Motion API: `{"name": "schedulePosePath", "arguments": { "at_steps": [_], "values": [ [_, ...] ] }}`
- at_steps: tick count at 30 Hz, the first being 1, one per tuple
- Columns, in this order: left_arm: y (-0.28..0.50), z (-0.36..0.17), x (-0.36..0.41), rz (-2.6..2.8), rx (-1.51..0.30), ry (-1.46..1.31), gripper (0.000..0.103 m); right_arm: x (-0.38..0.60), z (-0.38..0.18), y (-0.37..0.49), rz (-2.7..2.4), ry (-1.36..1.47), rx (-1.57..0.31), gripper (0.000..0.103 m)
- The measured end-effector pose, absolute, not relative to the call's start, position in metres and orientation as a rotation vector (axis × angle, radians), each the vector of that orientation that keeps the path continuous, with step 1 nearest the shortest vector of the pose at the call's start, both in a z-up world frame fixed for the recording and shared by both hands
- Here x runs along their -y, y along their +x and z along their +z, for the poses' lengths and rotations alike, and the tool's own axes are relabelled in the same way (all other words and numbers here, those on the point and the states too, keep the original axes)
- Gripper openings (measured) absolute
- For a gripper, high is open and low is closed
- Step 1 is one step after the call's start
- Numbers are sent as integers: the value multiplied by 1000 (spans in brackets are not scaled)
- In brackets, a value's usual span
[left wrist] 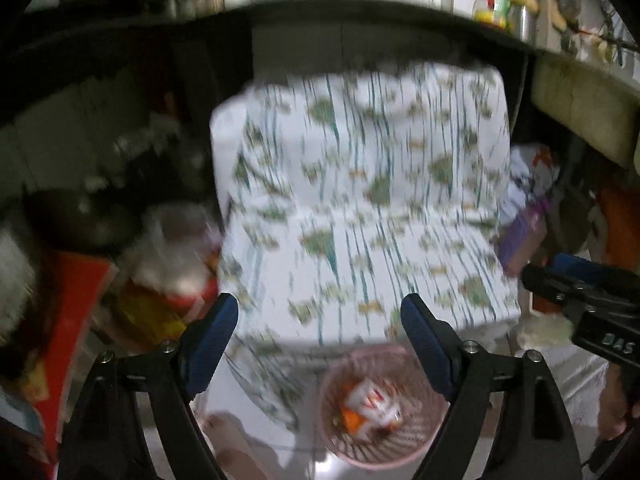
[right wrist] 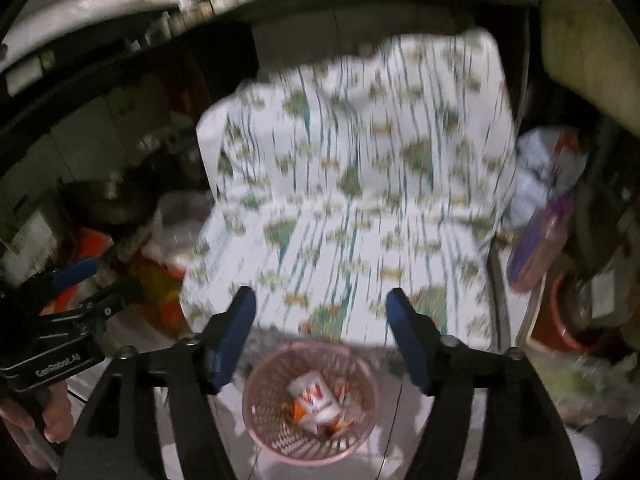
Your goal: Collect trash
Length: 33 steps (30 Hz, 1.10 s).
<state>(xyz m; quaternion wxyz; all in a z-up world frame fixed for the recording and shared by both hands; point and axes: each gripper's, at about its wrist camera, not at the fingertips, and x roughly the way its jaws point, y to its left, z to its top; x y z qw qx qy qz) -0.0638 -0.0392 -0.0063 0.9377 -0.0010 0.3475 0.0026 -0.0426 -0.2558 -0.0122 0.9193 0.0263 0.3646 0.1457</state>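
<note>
A pink mesh waste basket (left wrist: pixel 434 412) (right wrist: pixel 260 432) stands on the floor in front of a table covered with a white leaf-patterned cloth (left wrist: pixel 360 200) (right wrist: pixel 352 184). White and orange wrappers (left wrist: pixel 372 402) (right wrist: pixel 316 400) lie inside the basket. My left gripper (left wrist: pixel 320 312) is open and empty above the table's front edge, and shows in the right wrist view (right wrist: pixel 80 280). My right gripper (right wrist: pixel 320 304) is open and empty above the basket, and shows at the right of the left wrist view (left wrist: pixel 560 272). Both views are blurred.
Red and yellow packages (left wrist: pixel 160 304) and dark pots (right wrist: pixel 108 200) crowd the left of the table. A white bag (right wrist: pixel 540 168) and a purple container (right wrist: pixel 536 248) sit at its right. A dark counter edge (left wrist: pixel 360 12) runs across above.
</note>
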Motion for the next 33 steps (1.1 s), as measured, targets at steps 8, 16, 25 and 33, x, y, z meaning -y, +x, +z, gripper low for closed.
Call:
{"name": "schedulePosePath", "arguments": {
  "at_steps": [8,16,25,33],
  "values": [
    [-86,104,40,51,-527,6,103,269,99,-51,182,51,-630,95],
    [-101,151,42,66,-468,-31,103,271,160,-80,139,-7,-519,103],
    [-94,137,40,84,-500,-47,103,275,132,-72,135,66,-538,103],
    [-85,128,50,65,-519,-34,103,271,113,-66,138,81,-551,103]
  ]
}}
